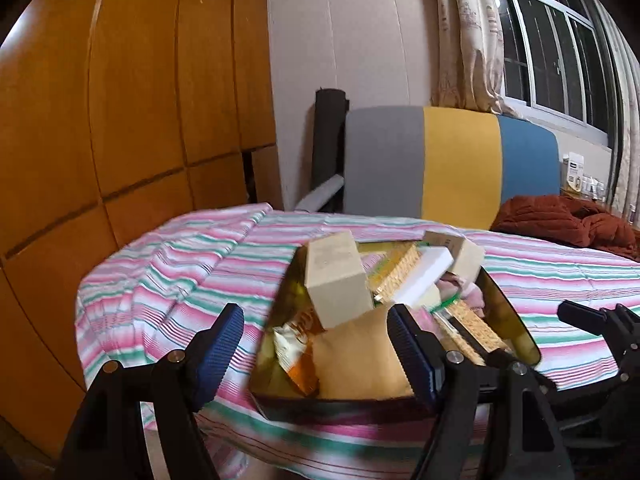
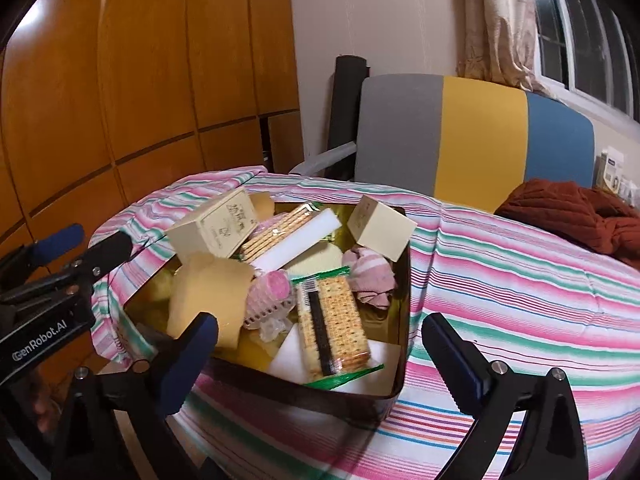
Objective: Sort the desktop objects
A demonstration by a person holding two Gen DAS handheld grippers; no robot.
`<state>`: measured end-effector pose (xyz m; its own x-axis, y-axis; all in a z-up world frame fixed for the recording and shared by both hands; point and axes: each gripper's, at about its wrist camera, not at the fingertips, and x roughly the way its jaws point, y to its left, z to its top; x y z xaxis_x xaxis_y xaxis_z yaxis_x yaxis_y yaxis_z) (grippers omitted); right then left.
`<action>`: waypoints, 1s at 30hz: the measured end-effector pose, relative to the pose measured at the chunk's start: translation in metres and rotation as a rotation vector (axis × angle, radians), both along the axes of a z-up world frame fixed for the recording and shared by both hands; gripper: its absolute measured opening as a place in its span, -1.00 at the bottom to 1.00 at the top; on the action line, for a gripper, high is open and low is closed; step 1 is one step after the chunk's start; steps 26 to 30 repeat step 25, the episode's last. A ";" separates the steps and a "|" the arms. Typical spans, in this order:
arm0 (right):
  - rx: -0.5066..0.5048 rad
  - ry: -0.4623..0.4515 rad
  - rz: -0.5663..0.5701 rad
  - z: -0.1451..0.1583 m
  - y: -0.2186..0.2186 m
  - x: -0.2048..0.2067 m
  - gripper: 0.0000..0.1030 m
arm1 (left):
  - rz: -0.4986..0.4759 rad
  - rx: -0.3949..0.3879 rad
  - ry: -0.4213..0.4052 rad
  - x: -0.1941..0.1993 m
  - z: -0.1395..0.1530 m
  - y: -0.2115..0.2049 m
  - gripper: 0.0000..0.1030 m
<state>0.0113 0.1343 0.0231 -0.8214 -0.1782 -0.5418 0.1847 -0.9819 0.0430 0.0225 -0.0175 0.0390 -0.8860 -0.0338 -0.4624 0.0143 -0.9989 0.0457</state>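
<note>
A bench [image 2: 520, 280] carries everything here, draped in a cloth [image 1: 192, 264] striped pink, green and white that hangs over the near edge and bunches into folds at the left corner. Directly on the cloth sits a dark rectangular tin [image 2: 404, 280] with a shiny gold lining, near the front left of the surface and heaped with small goods. At the far right corner a crumpled rust-red knitted garment [image 2: 576, 212] lies on the cloth, well apart from the tin.

tablecloth [image 2: 520, 280]: pink-green-white stripes | tin [image 2: 404, 280]: gold inside | fingers [image 2: 456, 344]: blue pads | blanket [image 2: 580, 216]: rust
</note>
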 end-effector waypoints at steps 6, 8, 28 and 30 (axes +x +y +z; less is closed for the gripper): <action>0.059 0.002 -0.007 0.000 -0.011 0.006 0.99 | 0.027 0.054 -0.042 -0.001 -0.006 -0.002 0.47; 0.064 -0.005 -0.016 -0.001 -0.011 0.006 1.00 | 0.032 0.056 -0.043 -0.001 -0.006 -0.002 0.47; 0.084 -0.003 -0.014 -0.002 -0.017 0.005 1.00 | 0.049 0.061 -0.038 0.003 -0.010 -0.001 0.18; 0.084 -0.003 -0.014 -0.002 -0.017 0.005 1.00 | 0.049 0.061 -0.038 0.003 -0.010 -0.001 0.18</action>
